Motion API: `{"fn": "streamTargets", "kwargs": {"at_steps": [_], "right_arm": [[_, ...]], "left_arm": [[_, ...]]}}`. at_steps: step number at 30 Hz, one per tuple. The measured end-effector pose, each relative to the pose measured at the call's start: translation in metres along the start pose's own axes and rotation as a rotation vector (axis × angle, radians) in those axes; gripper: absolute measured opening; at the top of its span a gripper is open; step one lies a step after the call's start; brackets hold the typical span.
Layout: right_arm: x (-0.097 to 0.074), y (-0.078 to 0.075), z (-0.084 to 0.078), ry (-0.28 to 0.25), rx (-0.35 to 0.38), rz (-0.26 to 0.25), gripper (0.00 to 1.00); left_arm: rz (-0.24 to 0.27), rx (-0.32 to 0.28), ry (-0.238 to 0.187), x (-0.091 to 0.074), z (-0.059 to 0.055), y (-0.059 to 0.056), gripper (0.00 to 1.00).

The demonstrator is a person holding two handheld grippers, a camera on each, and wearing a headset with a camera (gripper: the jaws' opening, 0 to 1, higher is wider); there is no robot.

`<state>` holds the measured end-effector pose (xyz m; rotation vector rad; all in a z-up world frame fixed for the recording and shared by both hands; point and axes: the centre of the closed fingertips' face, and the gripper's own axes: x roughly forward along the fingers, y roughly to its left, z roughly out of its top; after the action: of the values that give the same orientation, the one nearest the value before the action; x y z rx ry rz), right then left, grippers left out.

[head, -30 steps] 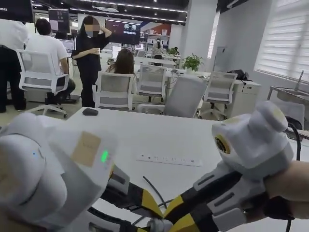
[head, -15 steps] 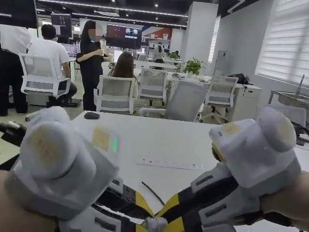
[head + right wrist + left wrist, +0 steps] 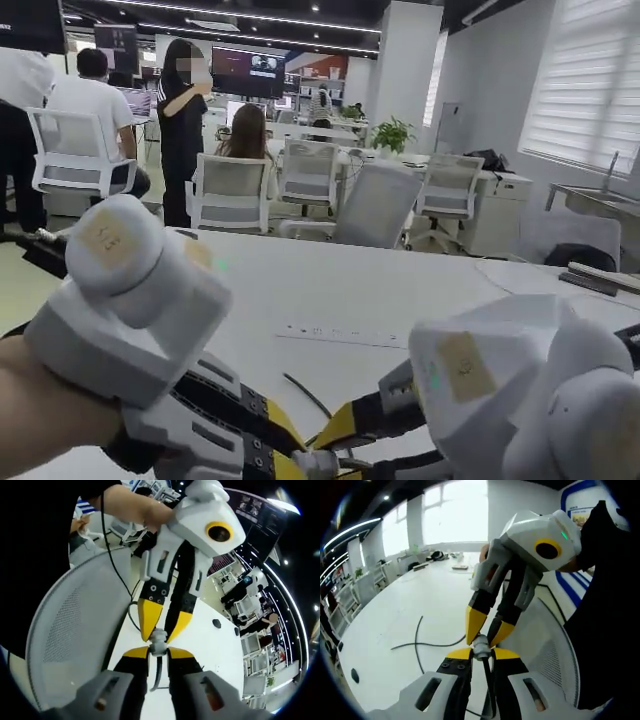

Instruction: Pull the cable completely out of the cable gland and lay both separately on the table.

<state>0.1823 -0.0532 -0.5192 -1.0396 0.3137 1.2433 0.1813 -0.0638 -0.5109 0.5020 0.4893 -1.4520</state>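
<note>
A small grey cable gland (image 3: 318, 463) hangs above the white table (image 3: 400, 290), pinched from two sides. In the left gripper view, my left gripper (image 3: 482, 653) is shut with its yellow tips at the cable gland (image 3: 480, 646). My right gripper (image 3: 487, 630) closes on it from above. In the right gripper view, the right gripper (image 3: 157, 652) holds the cable gland (image 3: 157, 641) from below, with the left gripper (image 3: 162, 625) opposite. The black cable (image 3: 420, 645) loops over the table, and a length of it runs back between the left jaws. I cannot tell how far it sits in the gland.
A white power strip (image 3: 340, 335) lies mid-table beyond the grippers, and a dark mouse (image 3: 216, 623) sits farther off. A white mesh chair back (image 3: 545, 660) stands close to the table edge. Office chairs (image 3: 235, 190) and people fill the room behind.
The left gripper's body has rolled upward at the left, and the right gripper's body has dropped lower at the right. Both pairs of tips stay closed at the gland.
</note>
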Motion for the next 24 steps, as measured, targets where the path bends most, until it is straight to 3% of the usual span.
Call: {"fn": "streamTargets", "kwargs": {"at_steps": [1, 2, 3, 4, 6, 9, 11, 18, 21, 24], "right_arm": [[0.000, 0.000, -0.001, 0.000, 0.017, 0.003, 0.14], [-0.001, -0.005, -0.001, -0.016, 0.073, -0.009, 0.22], [-0.002, -0.005, -0.001, -0.031, 0.084, 0.005, 0.27], [-0.003, -0.003, 0.000, -0.050, 0.116, 0.045, 0.27], [-0.003, -0.001, 0.003, -0.090, 0.180, 0.102, 0.27], [0.000, 0.007, -0.001, -0.074, 0.203, 0.188, 0.20], [0.003, 0.009, -0.002, -0.068, 0.210, 0.203, 0.15], [0.006, 0.011, -0.002, -0.045, 0.162, 0.148, 0.12], [0.005, 0.014, -0.010, -0.021, 0.202, 0.131, 0.23], [0.008, 0.013, -0.020, 0.000, 0.217, 0.098, 0.21]], "left_arm": [[0.010, 0.045, 0.016, 0.000, -0.001, 0.000, 0.16], [0.014, 0.093, 0.035, 0.001, -0.003, -0.001, 0.16], [0.021, 0.160, 0.057, 0.002, -0.004, -0.004, 0.16], [0.020, 0.183, 0.068, 0.003, -0.005, -0.006, 0.16], [0.025, 0.227, 0.082, 0.005, -0.005, -0.010, 0.16], [0.038, 0.264, 0.082, 0.006, -0.001, -0.012, 0.16], [0.051, 0.292, 0.087, 0.006, 0.000, -0.011, 0.16], [0.059, 0.244, 0.086, 0.004, -0.004, -0.005, 0.16], [0.061, 0.222, 0.066, 0.003, -0.003, -0.004, 0.16], [0.069, 0.223, 0.062, 0.002, -0.003, -0.002, 0.16]]}}
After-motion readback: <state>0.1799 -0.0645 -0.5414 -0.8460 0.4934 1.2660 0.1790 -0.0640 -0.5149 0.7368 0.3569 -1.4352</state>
